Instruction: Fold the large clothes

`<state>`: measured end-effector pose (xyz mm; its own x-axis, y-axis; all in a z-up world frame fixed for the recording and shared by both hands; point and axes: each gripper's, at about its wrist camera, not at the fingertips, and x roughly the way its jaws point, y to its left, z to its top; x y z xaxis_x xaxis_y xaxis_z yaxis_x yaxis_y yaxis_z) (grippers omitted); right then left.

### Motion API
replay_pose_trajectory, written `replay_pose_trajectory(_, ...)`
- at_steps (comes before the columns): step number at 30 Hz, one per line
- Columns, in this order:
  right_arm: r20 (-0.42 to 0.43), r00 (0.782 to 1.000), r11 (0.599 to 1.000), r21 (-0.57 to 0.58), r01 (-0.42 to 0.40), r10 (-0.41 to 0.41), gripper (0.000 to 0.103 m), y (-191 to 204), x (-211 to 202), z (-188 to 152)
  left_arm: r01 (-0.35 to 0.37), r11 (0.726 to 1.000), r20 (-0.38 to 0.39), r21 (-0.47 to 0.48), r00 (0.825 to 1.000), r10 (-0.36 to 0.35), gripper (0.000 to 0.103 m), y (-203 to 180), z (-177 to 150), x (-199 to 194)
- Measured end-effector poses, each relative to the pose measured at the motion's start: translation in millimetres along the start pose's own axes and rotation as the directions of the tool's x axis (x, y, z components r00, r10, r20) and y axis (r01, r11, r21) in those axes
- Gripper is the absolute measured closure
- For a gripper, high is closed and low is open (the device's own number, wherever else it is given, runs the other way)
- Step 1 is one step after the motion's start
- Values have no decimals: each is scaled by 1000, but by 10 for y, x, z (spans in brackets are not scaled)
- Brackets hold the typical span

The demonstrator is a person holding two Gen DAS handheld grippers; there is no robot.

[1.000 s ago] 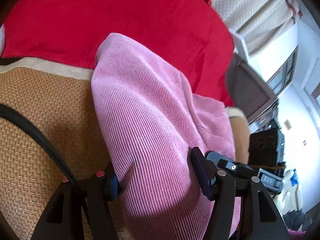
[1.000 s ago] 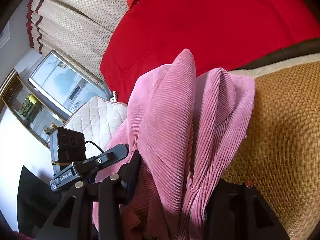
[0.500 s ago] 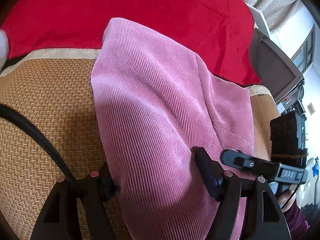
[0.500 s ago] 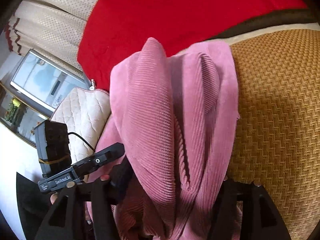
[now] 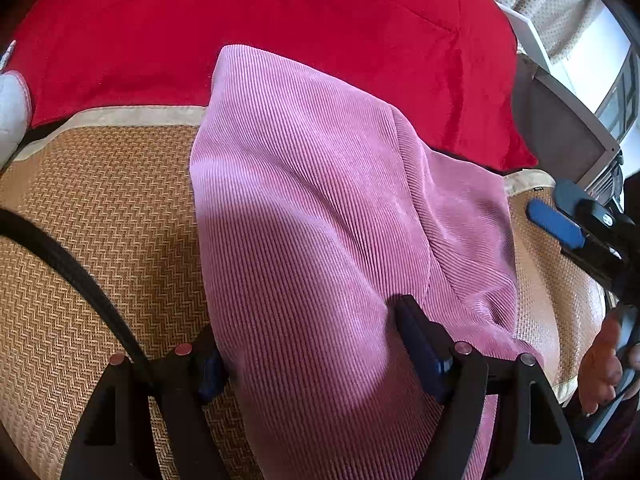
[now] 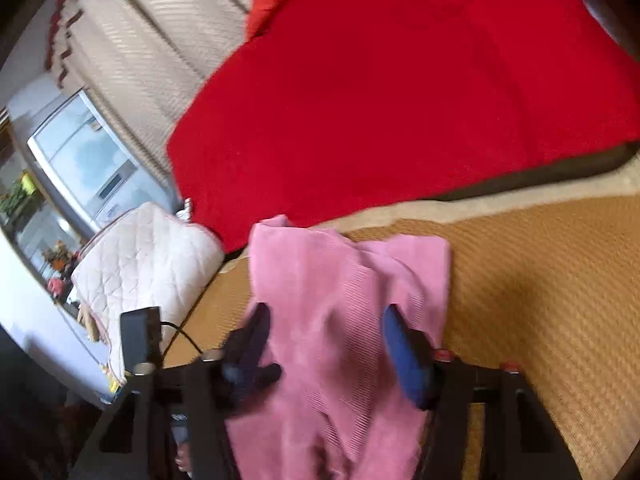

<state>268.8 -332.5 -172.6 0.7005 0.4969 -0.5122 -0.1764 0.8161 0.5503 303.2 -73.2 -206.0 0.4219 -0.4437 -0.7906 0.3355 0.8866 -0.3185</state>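
A pink corduroy garment (image 5: 320, 208) is seen lying on a woven straw mat (image 5: 100, 208), its far end reaching onto a red blanket (image 5: 280, 20) behind the mat. The left claw (image 5: 308, 344) is spread wide, and the cloth is bunched between its two fingers; the right-hand blue pad (image 5: 420, 344) is pressed against the fabric, while the other pad is largely hidden under the cloth's edge, so a wide hold on the garment is indicated rather than a tight pinch. A black cable (image 5: 68, 264) is draped across the mat beside it. In the right wrist view, which is blurred, the right claw (image 6: 324, 344) is held wide apart above the garment (image 6: 344, 288), with cloth lying between the fingers; whether the pads touch it cannot be told. The right claw is also glimpsed at the edge of the left view, its blue pad (image 5: 554, 226) exposed and bare. A white quilted cushion (image 6: 140, 264) is seen beside the mat.
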Motion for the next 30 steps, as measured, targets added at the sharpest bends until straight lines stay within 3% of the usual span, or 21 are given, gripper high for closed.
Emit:
replay_pose_trajectory(1, -6, 1000, 1000, -12, -3, 3, 64, 46, 47, 5, -2, 1000, 2, 3, 1000, 2, 25, 6, -4, -7)
replay_pose_trajectory(4, -52, 999, 1000, -15, 6, -7, 64, 114, 331, 23, -5, 1000, 5, 1, 1000, 5, 25, 3, -8, -4)
replay_pose_trajectory(6, -104, 993, 999, 13, 49, -48, 64, 46, 535, 15, -7, 1000, 8, 4, 1000, 7, 25, 4, -25, -19)
replay_pose_trajectory(9, -203, 968, 987, 30, 157, -147, 71, -195, 858, -58, -17, 1000, 10, 16, 1000, 17, 25, -32, -52, -25)
replay_pose_trajectory(21, -179, 967, 983, -28, 180, -183, 72, -203, 1003, -87, -54, 998, 36, 21, 998, 54, 24, -60, -100, -99)
replay_pose_trajectory(30, -174, 966, 982, -33, 186, -189, 72, -171, 1008, -106, -96, 992, 67, 77, 994, 91, 25, -113, -255, -408)
